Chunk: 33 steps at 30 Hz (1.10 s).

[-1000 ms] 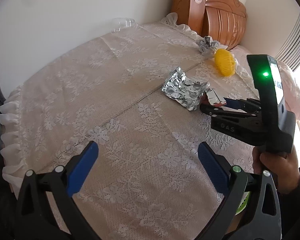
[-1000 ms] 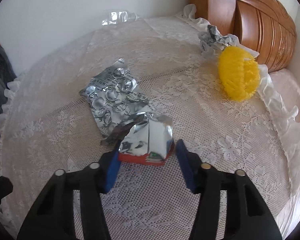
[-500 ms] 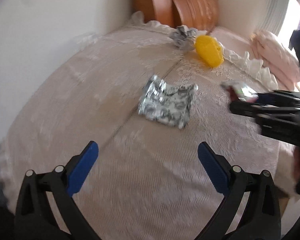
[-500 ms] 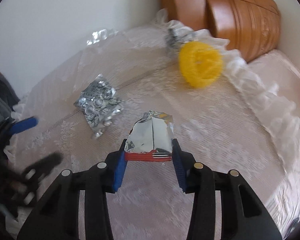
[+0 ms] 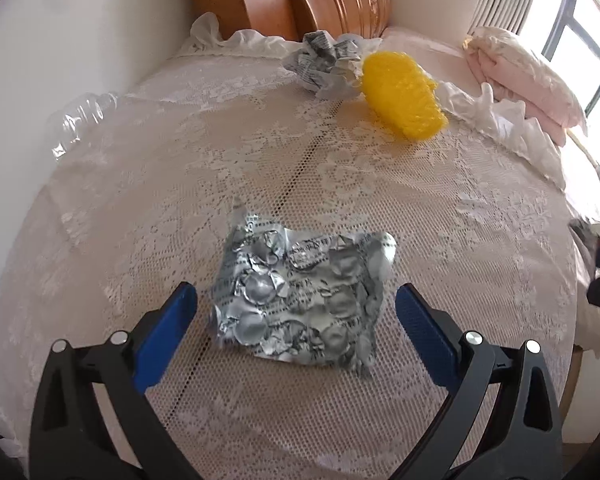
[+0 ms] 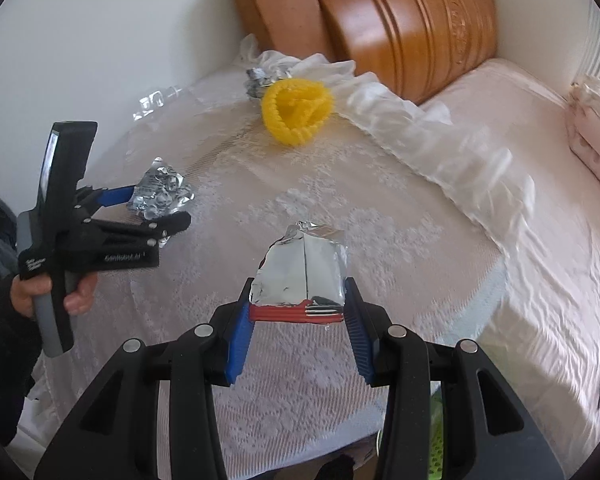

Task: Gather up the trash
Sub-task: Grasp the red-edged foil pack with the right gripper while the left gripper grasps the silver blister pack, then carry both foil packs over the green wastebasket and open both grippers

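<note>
Left gripper (image 5: 296, 304) wide around blister pack (image 5: 300, 292); right gripper (image 6: 298, 320) clamps wrapper (image 6: 300, 276).

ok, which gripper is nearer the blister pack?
Left. The left gripper is open around the blister pack; the right gripper is off to its side, shut on a foil wrapper.

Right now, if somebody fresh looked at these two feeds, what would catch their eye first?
Probably the bright yellow foam net at the far edge of the lace tablecloth, beside a crumpled paper. Next, the silver pill pack lying flat between the open left gripper fingers. Then the foil wrapper clamped in the right gripper, lifted off the table.
</note>
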### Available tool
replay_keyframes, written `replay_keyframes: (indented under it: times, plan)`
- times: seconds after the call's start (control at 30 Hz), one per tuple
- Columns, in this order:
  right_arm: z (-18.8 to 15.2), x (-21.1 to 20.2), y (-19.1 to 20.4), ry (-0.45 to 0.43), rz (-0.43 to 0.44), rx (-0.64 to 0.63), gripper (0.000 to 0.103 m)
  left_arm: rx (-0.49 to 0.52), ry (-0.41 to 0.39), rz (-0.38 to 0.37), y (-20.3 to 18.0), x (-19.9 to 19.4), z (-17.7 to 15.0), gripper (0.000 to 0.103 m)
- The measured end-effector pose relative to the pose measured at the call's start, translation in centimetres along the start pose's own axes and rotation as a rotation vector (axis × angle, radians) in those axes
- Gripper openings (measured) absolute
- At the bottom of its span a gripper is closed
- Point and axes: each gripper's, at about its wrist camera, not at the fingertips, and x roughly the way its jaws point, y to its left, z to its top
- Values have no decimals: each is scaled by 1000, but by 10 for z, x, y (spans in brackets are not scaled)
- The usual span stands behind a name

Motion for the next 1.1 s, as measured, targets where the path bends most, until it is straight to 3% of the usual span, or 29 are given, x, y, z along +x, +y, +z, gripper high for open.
replay_keyframes:
  times: [0.1,0.27,0.47,0.8,1.1]
  plan:
    - [-7,-5,0,-5,-3,15,43,-20,-3,1,5,0,0,73]
    - [-14,-12,1,-17,0,19,43,-37,-21,21,5,-2,1,70]
    - [-24,-33,-7,-50,12,43,43,-81,-61,24,-13,-40,-7,70]
    - [-64,-86,-58,-100,-5,88,43,-117,-99,-13,-109,-115,-25,71]
    - [-125,-134,-129,-103,-73,162,43,-72,-97,-88,-200,-141,-46,71]
